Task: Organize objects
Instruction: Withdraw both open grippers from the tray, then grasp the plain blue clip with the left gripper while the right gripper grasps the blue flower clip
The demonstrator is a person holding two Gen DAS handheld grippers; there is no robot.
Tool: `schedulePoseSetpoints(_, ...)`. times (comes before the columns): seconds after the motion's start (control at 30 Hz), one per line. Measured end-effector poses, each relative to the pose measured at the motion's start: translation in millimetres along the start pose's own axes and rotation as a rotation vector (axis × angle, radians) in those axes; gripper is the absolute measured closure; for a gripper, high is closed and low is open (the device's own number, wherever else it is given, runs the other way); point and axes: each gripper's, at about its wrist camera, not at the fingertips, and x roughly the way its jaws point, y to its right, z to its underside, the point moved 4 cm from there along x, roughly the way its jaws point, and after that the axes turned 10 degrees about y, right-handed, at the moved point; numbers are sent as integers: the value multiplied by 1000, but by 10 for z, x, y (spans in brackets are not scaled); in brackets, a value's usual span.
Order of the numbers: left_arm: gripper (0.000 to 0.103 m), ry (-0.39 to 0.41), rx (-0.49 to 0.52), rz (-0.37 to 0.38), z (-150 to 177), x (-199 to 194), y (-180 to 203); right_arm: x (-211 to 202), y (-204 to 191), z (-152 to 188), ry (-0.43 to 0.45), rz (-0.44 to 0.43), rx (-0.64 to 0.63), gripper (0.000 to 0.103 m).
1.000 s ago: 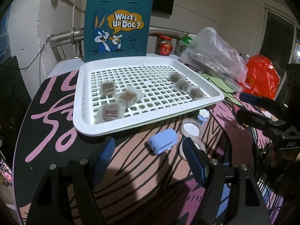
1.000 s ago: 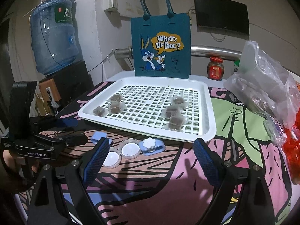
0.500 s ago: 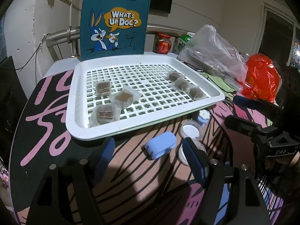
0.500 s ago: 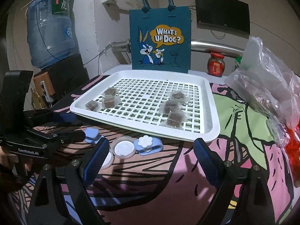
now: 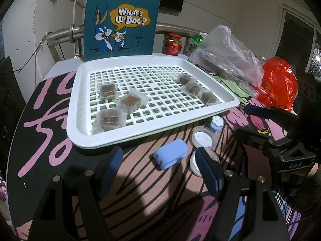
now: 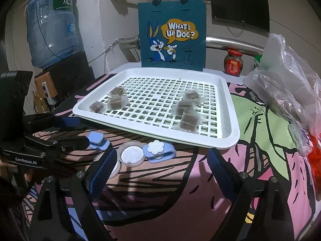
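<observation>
A white slotted tray [image 5: 128,132] [image 6: 226,108] lies on the patterned table and holds several wrapped brown cubes, three at its left [image 5: 131,101] and three at its right [image 6: 185,108]. In front of it lie a blue lidded case [image 5: 170,155], a blue case with a white flower [image 6: 158,150] and two round clear lids [image 6: 131,156]. My left gripper [image 5: 158,172] is open and empty just short of the blue case. My right gripper [image 6: 160,172] is open and empty in front of the flower case. Each gripper shows in the other's view.
A teal "What's Up Doc?" bag [image 6: 172,34] stands behind the tray. A clear plastic bag [image 5: 226,54], a red plastic bag [image 5: 278,84] and a red-lidded jar [image 6: 233,61] sit at the right. A water bottle [image 6: 52,26] stands at the far left.
Both grippers have moved forward toward the tray and the small cases. Both stay open and nothing has been grasped.
</observation>
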Motion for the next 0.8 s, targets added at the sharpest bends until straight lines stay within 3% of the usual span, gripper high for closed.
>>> schedulePoseSetpoints(0.43, 28, -4, 0, 14, -2, 11, -4, 87, -33, 24, -39, -33, 7, 12)
schedulePoseSetpoints(0.63, 30, -13, 10, 23, 8, 25, 22, 159, -17, 35, -72, -57, 36, 26)
schedulePoseSetpoints(0.8, 39, -34, 8, 33, 25, 63, 25, 193, 27, 20, -73, -54, 63, 28)
